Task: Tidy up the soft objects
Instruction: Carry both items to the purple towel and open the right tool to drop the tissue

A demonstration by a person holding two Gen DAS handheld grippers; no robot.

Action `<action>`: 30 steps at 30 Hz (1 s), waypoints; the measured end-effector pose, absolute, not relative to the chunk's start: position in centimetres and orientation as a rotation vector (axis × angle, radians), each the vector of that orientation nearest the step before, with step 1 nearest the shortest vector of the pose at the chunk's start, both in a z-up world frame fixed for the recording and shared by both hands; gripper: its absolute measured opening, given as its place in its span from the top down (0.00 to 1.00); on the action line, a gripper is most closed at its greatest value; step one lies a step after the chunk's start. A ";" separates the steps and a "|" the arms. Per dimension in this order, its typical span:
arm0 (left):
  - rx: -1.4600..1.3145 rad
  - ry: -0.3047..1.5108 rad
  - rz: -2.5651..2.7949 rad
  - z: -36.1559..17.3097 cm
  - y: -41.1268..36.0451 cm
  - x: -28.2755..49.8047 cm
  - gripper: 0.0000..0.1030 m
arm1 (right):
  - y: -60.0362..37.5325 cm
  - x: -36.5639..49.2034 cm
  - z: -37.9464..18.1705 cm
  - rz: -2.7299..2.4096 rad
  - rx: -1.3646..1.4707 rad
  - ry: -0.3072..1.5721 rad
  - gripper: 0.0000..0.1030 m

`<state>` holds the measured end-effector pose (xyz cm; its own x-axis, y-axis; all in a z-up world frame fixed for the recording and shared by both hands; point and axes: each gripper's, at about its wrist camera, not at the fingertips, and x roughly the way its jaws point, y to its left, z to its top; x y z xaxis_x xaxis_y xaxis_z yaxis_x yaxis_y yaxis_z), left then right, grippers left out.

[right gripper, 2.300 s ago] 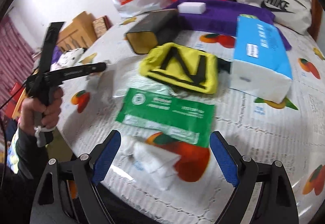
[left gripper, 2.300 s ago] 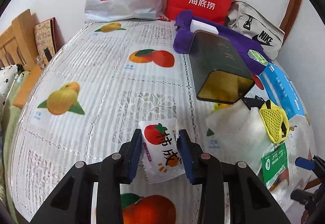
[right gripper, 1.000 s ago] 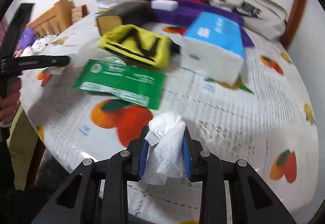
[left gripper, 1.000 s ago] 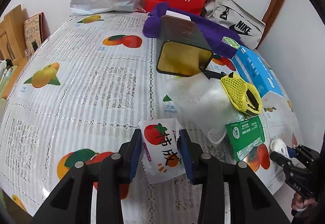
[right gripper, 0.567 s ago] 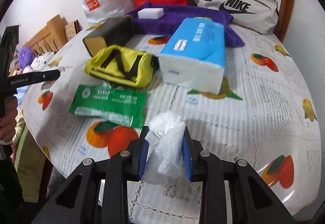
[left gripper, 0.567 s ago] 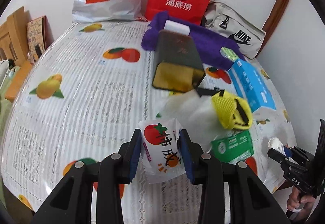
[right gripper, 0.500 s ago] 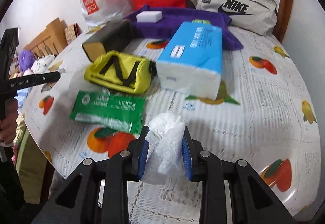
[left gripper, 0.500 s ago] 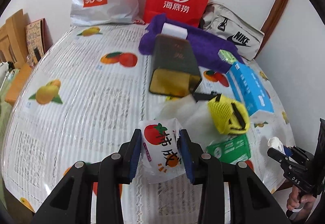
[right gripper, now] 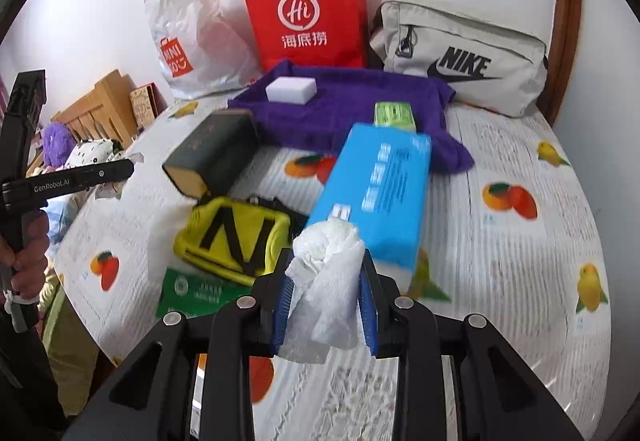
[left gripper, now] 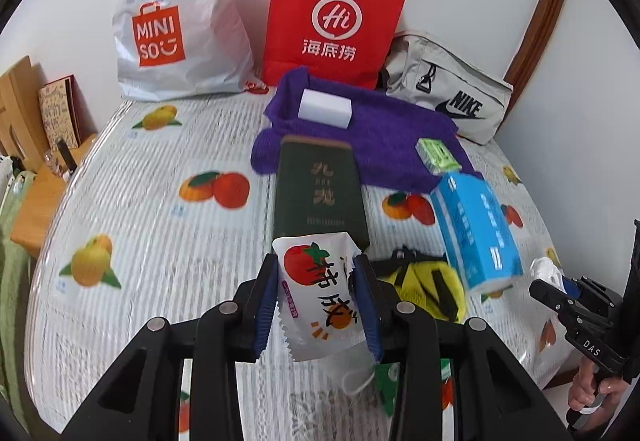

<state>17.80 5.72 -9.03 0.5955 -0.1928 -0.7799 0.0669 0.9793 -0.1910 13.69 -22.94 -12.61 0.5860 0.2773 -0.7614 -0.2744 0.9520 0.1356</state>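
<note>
Left gripper (left gripper: 316, 297) clamps a persimmon snack packet (left gripper: 320, 297), lower centre | right gripper (right gripper: 326, 297) grips crumpled white tissue (right gripper: 326, 277), lower centre | fruit-print tablecloth (left gripper: 160, 241) fills mid-frame; red paper bag (left gripper: 336, 17) against white wall, top centre

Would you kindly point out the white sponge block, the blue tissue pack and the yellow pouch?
white sponge block (right gripper: 291, 90), right wrist view, top face.
blue tissue pack (right gripper: 380, 185), right wrist view, printed top.
yellow pouch (right gripper: 234, 237), right wrist view, strapped front.

"MINISO" on white plastic bag (left gripper: 176, 21), "Hi" on red paper bag (left gripper: 336, 17), "NIKE" on grey pouch (left gripper: 448, 97)
</note>
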 end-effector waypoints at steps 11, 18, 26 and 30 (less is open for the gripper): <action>-0.193 0.930 -0.190 -8.0 5.9 23.0 0.66 | -22.5 19.5 -10.8 0.320 0.017 0.866 0.71; -0.182 0.945 -0.192 -8.4 5.8 26.8 0.66 | -22.7 23.6 -11.3 0.302 0.013 0.888 0.71; -0.164 0.963 -0.184 -9.0 5.5 31.7 0.66 | -23.4 30.5 -12.0 0.258 -0.014 0.900 0.71; -0.157 0.984 -0.185 -9.8 5.3 34.3 0.66 | -24.1 33.7 -12.0 0.231 -0.032 0.899 0.70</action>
